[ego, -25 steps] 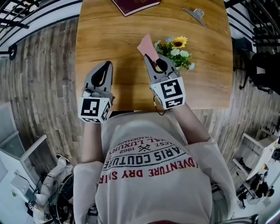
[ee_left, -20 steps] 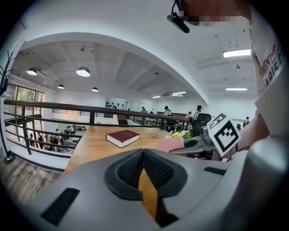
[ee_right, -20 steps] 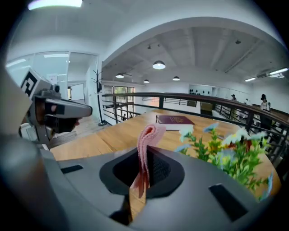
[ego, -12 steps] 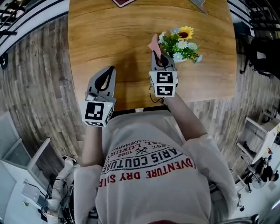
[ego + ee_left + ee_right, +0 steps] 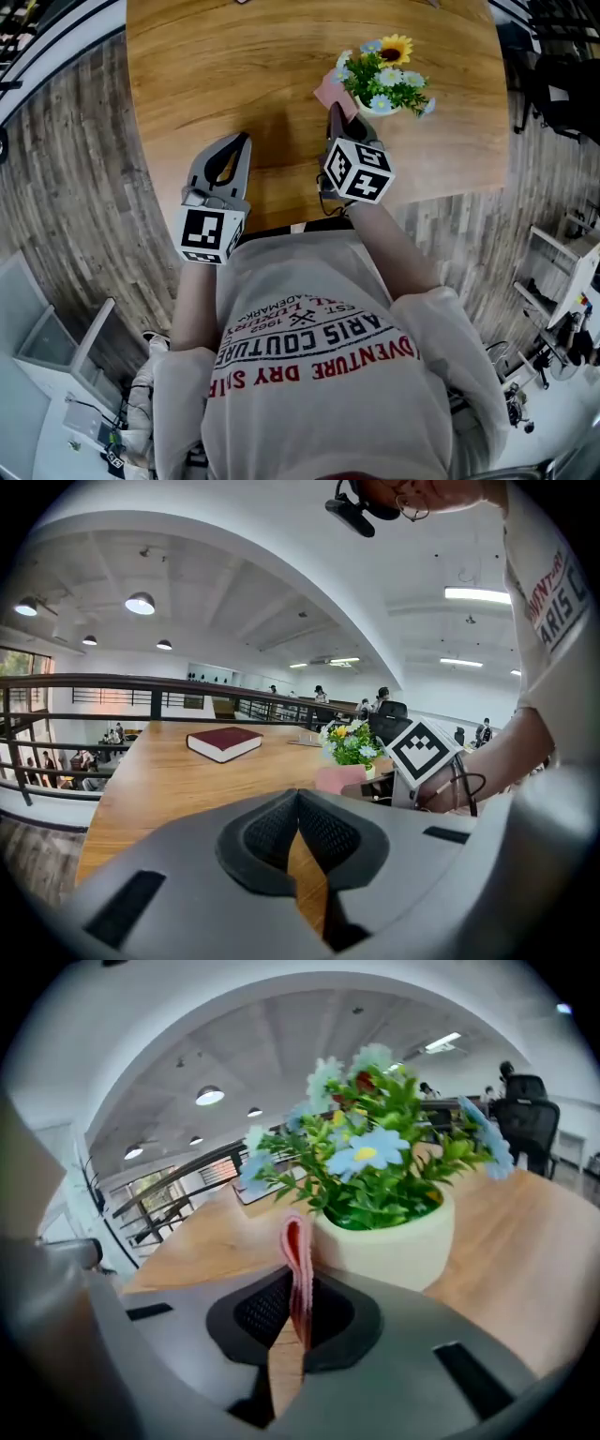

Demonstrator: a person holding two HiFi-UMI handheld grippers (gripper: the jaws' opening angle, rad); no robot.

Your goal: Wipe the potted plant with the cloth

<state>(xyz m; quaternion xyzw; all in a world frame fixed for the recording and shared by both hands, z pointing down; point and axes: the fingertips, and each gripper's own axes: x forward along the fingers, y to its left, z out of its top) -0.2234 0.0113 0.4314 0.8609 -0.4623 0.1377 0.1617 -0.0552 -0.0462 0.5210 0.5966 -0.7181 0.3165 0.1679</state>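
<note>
Right gripper (image 5: 336, 114): jaws pinching pink cloth (image 5: 327, 92), at 9 o'clock of potted plant (image 5: 382, 80). Left gripper (image 5: 244, 142): jaws pressed together.

A wooden table (image 5: 234, 75) stands on grey plank floor (image 5: 66, 216) under round ceiling lamps (image 5: 140, 603).

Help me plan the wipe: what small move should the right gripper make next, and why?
Probably ease the right gripper sideways so the pink cloth presses onto the cream pot. Its jaws are shut on the folded cloth, which stands close beside the pot's side, contact unclear.
</note>
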